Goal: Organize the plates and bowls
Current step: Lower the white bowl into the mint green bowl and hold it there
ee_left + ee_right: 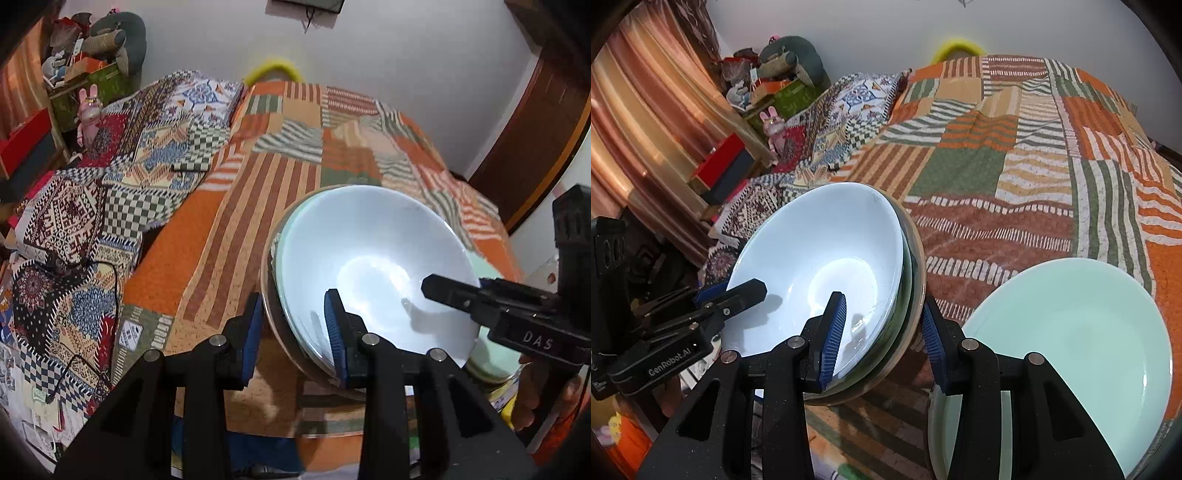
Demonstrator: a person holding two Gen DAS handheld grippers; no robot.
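Observation:
A white bowl (369, 258) (820, 251) sits nested on top of a dark bowl and a tan bowl (918, 273). The stack is tilted over the quilted bed. My left gripper (293, 332) is shut on the stack's rim, with one pad inside the white bowl and one outside the tan one. It also shows in the right wrist view as the left gripper (738, 295). My right gripper (882, 336) straddles the opposite rim. Its pads stand close on either side of the rim but do not visibly press. A mint-green plate (1071, 350) (495, 362) lies on the bed beside the stack.
The orange, green and tan patchwork quilt (997, 177) covers the bed. A patterned blanket (85, 229) with a black cable (114, 288) lies on its left side. Cluttered shelves (74, 74) and a curtain (646, 129) stand beyond it, and a wooden door (535, 140) is at the right.

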